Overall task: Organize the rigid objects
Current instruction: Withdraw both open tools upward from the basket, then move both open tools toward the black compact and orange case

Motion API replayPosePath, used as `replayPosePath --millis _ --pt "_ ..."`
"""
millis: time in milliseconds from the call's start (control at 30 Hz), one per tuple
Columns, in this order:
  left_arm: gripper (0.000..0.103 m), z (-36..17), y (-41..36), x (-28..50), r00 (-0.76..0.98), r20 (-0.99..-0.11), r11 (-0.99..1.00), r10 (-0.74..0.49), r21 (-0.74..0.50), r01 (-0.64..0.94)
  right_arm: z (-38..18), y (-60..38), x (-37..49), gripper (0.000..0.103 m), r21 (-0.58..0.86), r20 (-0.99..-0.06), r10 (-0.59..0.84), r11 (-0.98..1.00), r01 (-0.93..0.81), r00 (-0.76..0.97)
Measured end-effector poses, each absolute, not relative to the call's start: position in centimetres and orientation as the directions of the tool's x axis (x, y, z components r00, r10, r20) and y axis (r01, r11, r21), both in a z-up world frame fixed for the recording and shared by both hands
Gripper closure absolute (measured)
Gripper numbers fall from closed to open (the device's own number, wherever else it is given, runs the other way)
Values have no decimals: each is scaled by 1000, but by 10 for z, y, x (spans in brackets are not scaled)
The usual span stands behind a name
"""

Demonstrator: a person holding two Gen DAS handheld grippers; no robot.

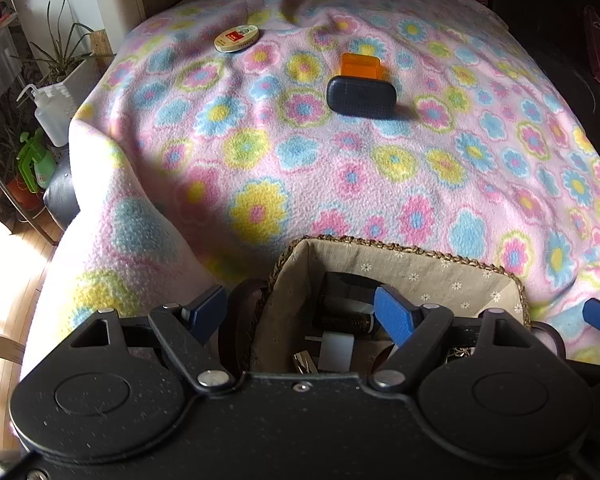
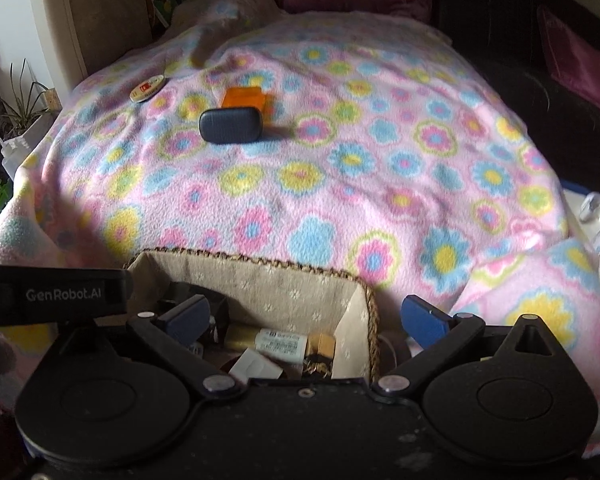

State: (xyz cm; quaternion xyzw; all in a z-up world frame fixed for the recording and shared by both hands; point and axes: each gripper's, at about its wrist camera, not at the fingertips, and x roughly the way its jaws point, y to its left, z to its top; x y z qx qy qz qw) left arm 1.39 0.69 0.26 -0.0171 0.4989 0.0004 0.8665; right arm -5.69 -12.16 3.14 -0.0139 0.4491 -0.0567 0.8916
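blanket (image 1: 380, 184): pink fleece with blue, yellow and pink flowers, spread over the whole surface, rumpled at the near left corner

basket (image 1: 416, 270): woven rim, beige lining with small white flowers, sits on the blanket at the near edge, directly under both grippers; holds a dark cylinder (image 1: 346, 322), a white block (image 1: 336, 350), a white labelled cylinder (image 2: 282, 342) and a few smaller pieces too cluttered to name

left gripper (image 1: 300, 314): black body, blue pads, tilted down over the basket's left end; jaws partly apart, one finger outside the basket's left wall beside a dark brown handle, the other inside; whether the pads press on the wall or handle cannot be told

right gripper (image 2: 306, 318): black body, blue pads, tilted down over the basket's right end; jaws spread at their widest, nothing gripped; one finger inside the basket, the other outside its right wall, the wall between them and untouched

dark blue case (image 1: 362, 96): rounded oblong, lies on the blanket well beyond the basket

orange box (image 1: 362, 66): translucent, just behind the dark blue case, touching or nearly so

round tin (image 1: 236, 39): cream lid with a red mark, far left of the blanket, apart from the other two
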Motion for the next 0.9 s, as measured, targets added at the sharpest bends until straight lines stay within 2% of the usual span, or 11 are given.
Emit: replayPosePath --millis 300,567,900 --pt "22 6 3 19 527 -850 1000 -4 -6 -2 34 -121 -53 0 -139 -755 -159 987 82 636" --pt "20 11 3 25 565 -825 998 20 45 31 24 -133 -40 1 -44 -834 -75 997 70 546" --pt "20 -1 2 28 539 -842 996 5 54 75 18 -133 -39 2 -62 -837 -98 994 85 539"
